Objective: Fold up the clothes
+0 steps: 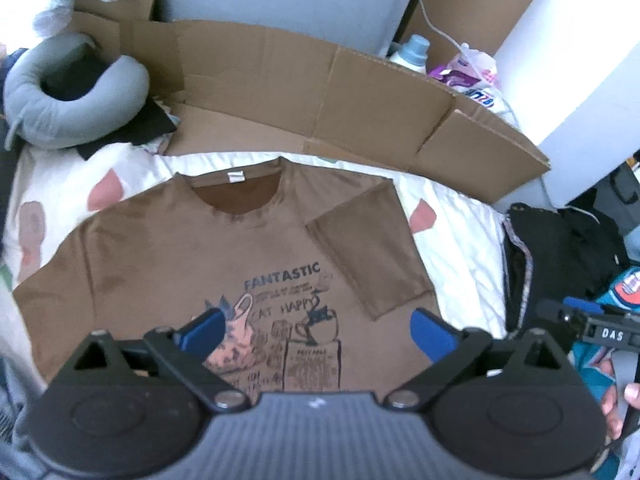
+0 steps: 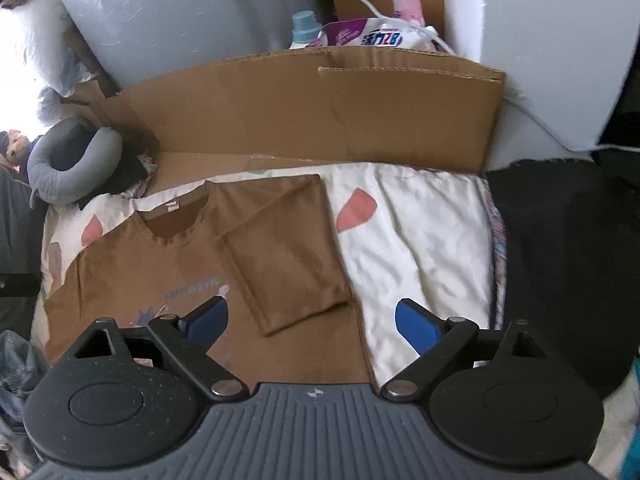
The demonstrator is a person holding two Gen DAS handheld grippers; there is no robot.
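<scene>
Your left gripper (image 1: 316, 330) is wide open, with nothing between its blue pads (image 1: 204, 330). It hangs in the air above the printed chest of the brown T-shirt (image 1: 168, 248). Your right gripper (image 2: 312, 320) is wide open and empty too, above the shirt's right edge.

The shirt lies face up on the white quilt (image 2: 420, 240). One sleeve (image 2: 288, 256) is already folded in over the chest, and that side makes a straight edge. The other sleeve (image 1: 44, 292) still sticks out flat on the left.

Here is what could go wrong. The shirt is thin and soft, and the quilt under it is soft too. If you pinch too deep for the left sleeve, I think you could grab the quilt as well and drag it all up. If you pinch only one layer, the shirt may bunch up, and the neat fold on the right could slide open.

Further back, a gray neck pillow (image 1: 68, 92) and some dark cloth (image 1: 132, 128) sit near the left shoulder. A wide swing could bump them onto the shirt. On the right lies a heap of dark clothes (image 1: 560, 256), so keep that hand clear of it.

Behind the collar (image 1: 236, 196) stands a flattened cardboard box (image 1: 360, 112). If you push the shirt away from you, it could slide up onto it.
</scene>
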